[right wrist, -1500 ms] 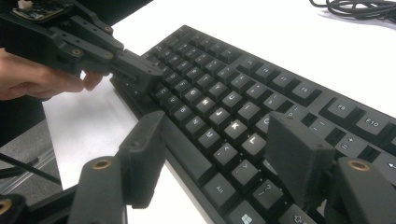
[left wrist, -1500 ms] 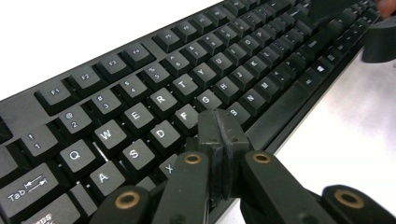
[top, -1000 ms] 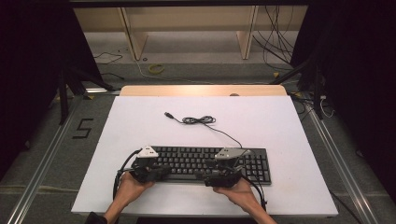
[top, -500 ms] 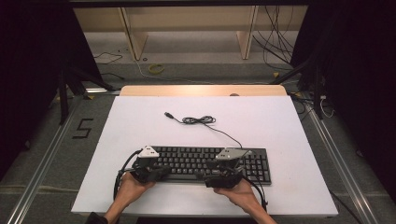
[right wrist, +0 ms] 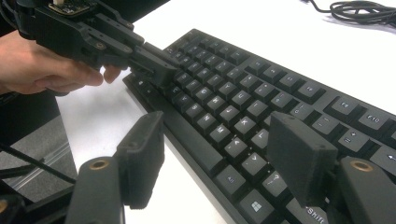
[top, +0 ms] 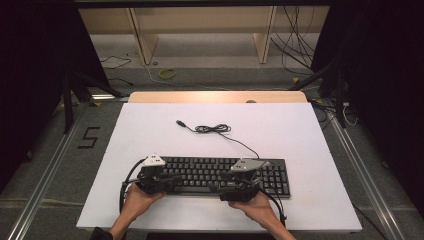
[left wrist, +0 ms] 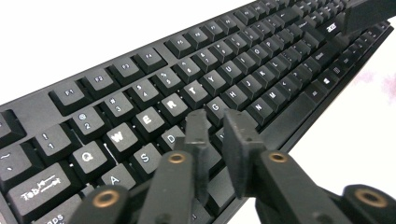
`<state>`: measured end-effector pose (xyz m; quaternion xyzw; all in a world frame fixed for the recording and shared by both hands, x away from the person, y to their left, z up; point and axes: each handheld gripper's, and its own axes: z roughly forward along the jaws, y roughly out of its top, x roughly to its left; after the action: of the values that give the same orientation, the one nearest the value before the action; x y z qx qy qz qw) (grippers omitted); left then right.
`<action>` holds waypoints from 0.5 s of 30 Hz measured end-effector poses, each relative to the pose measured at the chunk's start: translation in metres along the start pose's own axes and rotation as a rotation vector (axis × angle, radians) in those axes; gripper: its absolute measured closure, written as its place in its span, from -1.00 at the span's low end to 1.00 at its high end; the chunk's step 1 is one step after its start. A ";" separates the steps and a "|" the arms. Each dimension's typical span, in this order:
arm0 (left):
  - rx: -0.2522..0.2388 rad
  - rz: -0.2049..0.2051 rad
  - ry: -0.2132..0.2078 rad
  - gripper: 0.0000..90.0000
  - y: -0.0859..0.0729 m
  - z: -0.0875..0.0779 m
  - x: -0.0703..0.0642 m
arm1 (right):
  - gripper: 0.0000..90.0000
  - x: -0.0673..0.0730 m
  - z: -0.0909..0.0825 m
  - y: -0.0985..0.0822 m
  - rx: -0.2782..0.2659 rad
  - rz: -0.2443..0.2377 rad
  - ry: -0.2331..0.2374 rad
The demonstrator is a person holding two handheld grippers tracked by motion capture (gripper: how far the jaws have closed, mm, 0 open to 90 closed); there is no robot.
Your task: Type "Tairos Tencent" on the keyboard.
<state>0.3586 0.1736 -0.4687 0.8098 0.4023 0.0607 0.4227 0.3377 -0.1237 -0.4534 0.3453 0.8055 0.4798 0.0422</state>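
Observation:
A black keyboard (top: 215,172) lies near the front of the white table (top: 300,130), and its cable (top: 215,129) coils behind it. My left gripper (top: 176,177) points right along the keys. In the left gripper view its jaws (left wrist: 215,121) hover over the D and G keys; they have just been opening to a narrow gap with nothing between them. My right gripper (top: 223,188) points left, open wide. In the right gripper view it (right wrist: 219,123) straddles the keyboard's (right wrist: 233,93) front edge without pressing it and faces the left gripper (right wrist: 159,67).
The cable's USB plug (top: 180,122) rests loose on the table behind the keyboard. A wooden shelf unit (top: 200,30) stands beyond the table's far edge. Metal rails (top: 45,175) run along the floor on both sides.

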 end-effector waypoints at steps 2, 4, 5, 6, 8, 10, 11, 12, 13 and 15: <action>-0.013 0.005 -0.012 0.60 0.000 -0.002 0.000 | -0.17 0.000 0.000 0.000 -0.001 0.000 0.001; -0.022 0.002 -0.011 0.45 0.001 -0.002 0.000 | -0.18 0.000 0.000 0.000 -0.001 0.000 0.001; -0.027 -0.005 -0.013 0.37 0.001 -0.003 0.000 | -0.19 0.000 0.000 0.000 -0.001 -0.001 0.001; -0.034 -0.007 -0.017 0.30 0.002 -0.003 0.000 | -0.19 0.001 0.000 0.000 -0.001 0.000 0.001; -0.044 -0.011 -0.026 0.19 0.002 -0.005 0.001 | -0.20 0.001 0.000 0.000 -0.002 -0.002 0.002; -0.057 -0.015 -0.024 0.09 0.002 -0.006 0.002 | -0.20 0.001 0.000 0.000 -0.005 -0.002 0.003; -0.066 -0.021 -0.025 0.05 0.002 -0.006 0.002 | -0.21 0.001 0.000 0.000 -0.006 -0.002 0.003; -0.074 -0.028 -0.026 0.02 0.002 -0.007 0.002 | -0.21 0.001 0.000 0.000 -0.007 -0.003 0.004; -0.079 -0.031 -0.028 -0.01 0.003 -0.008 0.003 | -0.21 0.001 -0.001 0.000 -0.008 -0.002 0.004; -0.095 -0.037 -0.031 -0.07 0.003 -0.010 0.004 | -0.22 0.002 -0.001 0.000 -0.009 -0.002 0.005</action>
<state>0.3585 0.1815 -0.4613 0.7821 0.4071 0.0594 0.4680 0.3365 -0.1230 -0.4522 0.3430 0.8037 0.4843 0.0421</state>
